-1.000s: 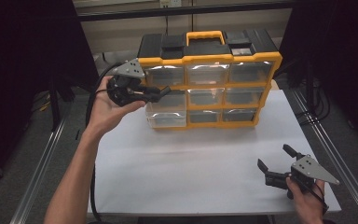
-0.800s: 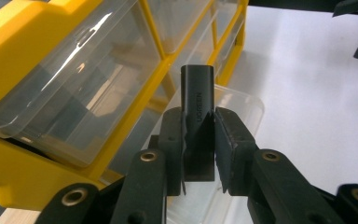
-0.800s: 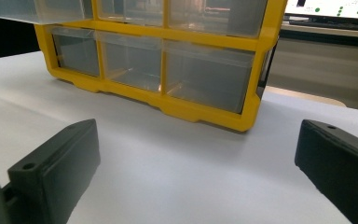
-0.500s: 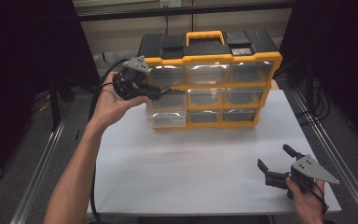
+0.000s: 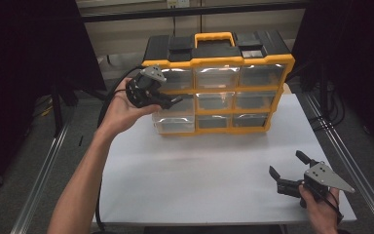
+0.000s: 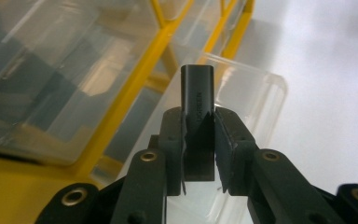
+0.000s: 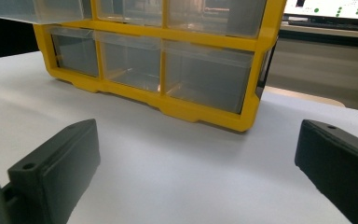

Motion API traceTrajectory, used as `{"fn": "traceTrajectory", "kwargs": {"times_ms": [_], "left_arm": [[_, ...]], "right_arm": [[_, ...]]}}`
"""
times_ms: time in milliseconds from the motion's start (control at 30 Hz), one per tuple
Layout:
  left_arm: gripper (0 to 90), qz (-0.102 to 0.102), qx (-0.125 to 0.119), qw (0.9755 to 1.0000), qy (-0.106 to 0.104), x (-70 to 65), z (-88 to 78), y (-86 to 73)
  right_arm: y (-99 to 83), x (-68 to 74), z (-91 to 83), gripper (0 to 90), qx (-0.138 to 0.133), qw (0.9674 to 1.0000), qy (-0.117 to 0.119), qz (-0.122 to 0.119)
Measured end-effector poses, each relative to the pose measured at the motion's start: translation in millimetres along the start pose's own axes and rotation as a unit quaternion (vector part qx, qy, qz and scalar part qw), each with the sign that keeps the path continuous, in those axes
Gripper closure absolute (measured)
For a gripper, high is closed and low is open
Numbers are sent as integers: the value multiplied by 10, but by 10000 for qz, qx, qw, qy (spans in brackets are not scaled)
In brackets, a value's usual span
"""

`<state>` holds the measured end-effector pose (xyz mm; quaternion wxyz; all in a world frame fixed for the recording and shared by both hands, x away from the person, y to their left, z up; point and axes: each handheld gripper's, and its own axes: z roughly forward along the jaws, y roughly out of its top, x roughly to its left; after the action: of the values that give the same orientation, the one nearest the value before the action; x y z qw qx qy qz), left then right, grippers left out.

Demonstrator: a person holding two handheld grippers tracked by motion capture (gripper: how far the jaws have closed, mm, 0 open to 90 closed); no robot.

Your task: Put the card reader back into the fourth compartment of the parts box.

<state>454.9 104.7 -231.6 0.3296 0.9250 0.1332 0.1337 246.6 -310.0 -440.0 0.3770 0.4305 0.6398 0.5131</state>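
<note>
— Two grippers are up; what has the left gripper [image 5: 175, 101] got?
— Its jaws are clamped on a small black adapter [image 6: 197, 119], which sticks out past the pads, just over a clear drawer [image 5: 175, 122] pulled out at the left of the yellow organizer [image 5: 219, 83].
— And the right gripper [image 5: 286, 164]?
— Jaws spread wide with nothing between them, resting low at the near right of the white table [image 5: 199, 170], well apart from the organizer.
</note>
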Motion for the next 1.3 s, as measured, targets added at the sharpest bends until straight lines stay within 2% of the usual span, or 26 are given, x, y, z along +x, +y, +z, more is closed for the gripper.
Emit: {"fn": "traceTrajectory", "kwargs": {"times_ms": [133,300,533,833,867,967,1033,1233,1300], "left_arm": [[739,8,98,9999,-41,9,69,6],[739,-75,125,9998,-105,38,115,-8],[739,-49,221,9996,-190,16,176,-8],[739,-206,267,9991,-257,44,239,-62],[739,-146,296,9991,-275,46,244,-65],[739,-152,347,9990,-241,35,268,-74],[738,-222,327,9988,-273,40,285,-85],[737,-284,468,9979,-356,76,328,-90],[733,-395,392,9979,-320,88,341,-96]], "right_arm": [[3,3,-8,0,2,10000,15,-17],[0,-2,-5,0,1,10000,2,-13],[1,1,-7,0,-6,10000,14,-13],[-1,-1,-4,0,8,10000,8,-13],[-1,-1,-3,0,6,10000,5,-15],[-2,3,-2,0,15,10000,30,-17],[-3,5,-1,0,34,10000,22,-16],[-3,3,1,0,31,10000,19,-10],[-3,1,1,0,41,10000,36,4]]}}
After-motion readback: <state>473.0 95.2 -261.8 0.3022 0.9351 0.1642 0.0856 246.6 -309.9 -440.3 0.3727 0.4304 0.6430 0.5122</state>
